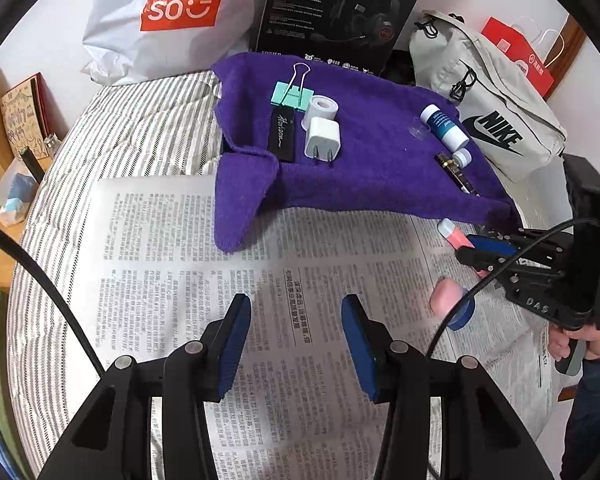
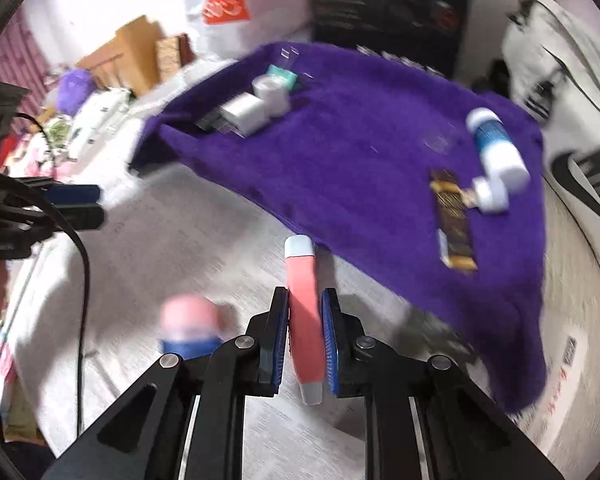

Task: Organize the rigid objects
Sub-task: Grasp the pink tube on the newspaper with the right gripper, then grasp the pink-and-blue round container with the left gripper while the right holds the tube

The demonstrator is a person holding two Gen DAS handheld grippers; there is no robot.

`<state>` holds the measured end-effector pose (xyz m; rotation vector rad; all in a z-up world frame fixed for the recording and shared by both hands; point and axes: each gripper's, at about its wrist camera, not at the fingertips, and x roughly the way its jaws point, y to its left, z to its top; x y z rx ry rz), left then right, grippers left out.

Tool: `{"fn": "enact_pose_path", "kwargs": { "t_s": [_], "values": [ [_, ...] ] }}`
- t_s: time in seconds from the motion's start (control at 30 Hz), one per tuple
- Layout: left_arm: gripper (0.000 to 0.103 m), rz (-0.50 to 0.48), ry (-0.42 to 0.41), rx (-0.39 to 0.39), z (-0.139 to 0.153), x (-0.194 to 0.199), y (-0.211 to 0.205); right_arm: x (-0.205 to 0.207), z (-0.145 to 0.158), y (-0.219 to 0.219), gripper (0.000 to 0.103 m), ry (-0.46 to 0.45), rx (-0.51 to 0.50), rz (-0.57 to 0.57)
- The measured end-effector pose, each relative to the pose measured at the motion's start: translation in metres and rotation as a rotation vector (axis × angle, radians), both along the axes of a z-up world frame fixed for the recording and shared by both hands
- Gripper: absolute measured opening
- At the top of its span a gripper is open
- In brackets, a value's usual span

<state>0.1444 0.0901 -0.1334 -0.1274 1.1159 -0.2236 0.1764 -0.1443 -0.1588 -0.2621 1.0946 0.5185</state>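
A purple towel (image 1: 360, 168) lies on the bed and carries a mint binder clip (image 1: 292, 94), a white tape roll (image 1: 322, 108), a white charger plug (image 1: 322, 138), a black tag (image 1: 283, 134), a blue-and-white tube (image 1: 444, 126), a small white cap (image 1: 462, 157) and a dark gold-trimmed bar (image 2: 454, 220). My right gripper (image 2: 306, 340) is shut on a slim pink stick with pale ends (image 2: 305, 312), just off the towel's near edge above the newspaper (image 1: 260, 280). A pink-capped blue container (image 1: 452, 304) lies beside it. My left gripper (image 1: 296, 344) is open over the newspaper, holding nothing.
A white shopping bag (image 1: 160, 20), a black headset box (image 1: 336, 12) and a grey sling bag (image 1: 496, 108) line the far side by the wall. A wooden bedside surface with small items (image 1: 12, 184) sits to the left. A hand (image 1: 576, 340) holds the right gripper.
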Motion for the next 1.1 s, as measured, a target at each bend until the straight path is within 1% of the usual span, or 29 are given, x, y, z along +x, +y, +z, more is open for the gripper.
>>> {"fn": "enact_pose_path", "kwargs": {
  "t_s": [0.17, 0.23, 0.27, 0.37, 0.4, 0.53, 0.63, 0.73, 0.87, 1.1],
  "values": [
    [0.045, -0.011, -0.005, 0.004, 0.002, -0.004, -0.005, -0.011, 0.001, 0.011, 0.017, -0.03, -0.081, 0.036],
    [0.045, -0.014, -0.012, -0.002, 0.004, -0.005, -0.006, -0.015, 0.0, 0.01, 0.016, -0.043, -0.081, 0.038],
    [0.045, -0.019, -0.017, -0.004, 0.005, -0.005, -0.007, -0.015, 0.0, 0.005, 0.016, -0.04, -0.057, 0.034],
    [0.045, -0.039, -0.035, -0.007, 0.01, -0.008, -0.012, -0.017, 0.003, -0.017, 0.016, -0.006, -0.011, -0.039],
    [0.045, -0.052, -0.045, -0.011, 0.013, -0.009, -0.014, -0.02, 0.005, -0.022, 0.016, -0.009, -0.007, -0.054],
    [0.045, -0.105, -0.069, -0.022, 0.02, -0.011, -0.031, -0.035, 0.016, -0.059, 0.016, -0.052, 0.018, -0.173],
    [0.045, -0.189, -0.085, 0.002, 0.023, -0.014, -0.061, -0.047, 0.02, -0.087, 0.017, -0.095, 0.028, -0.287],
    [0.045, -0.267, -0.096, 0.018, 0.022, -0.017, -0.089, -0.055, 0.017, -0.105, 0.017, -0.11, 0.049, -0.345],
    [0.045, -0.363, -0.09, 0.033, 0.012, -0.016, -0.119, -0.067, 0.013, -0.119, 0.017, -0.115, 0.054, -0.356],
    [0.045, -0.412, -0.051, 0.101, -0.013, -0.005, -0.134, -0.078, 0.011, -0.135, 0.017, -0.099, 0.066, -0.383]
  ]
}}
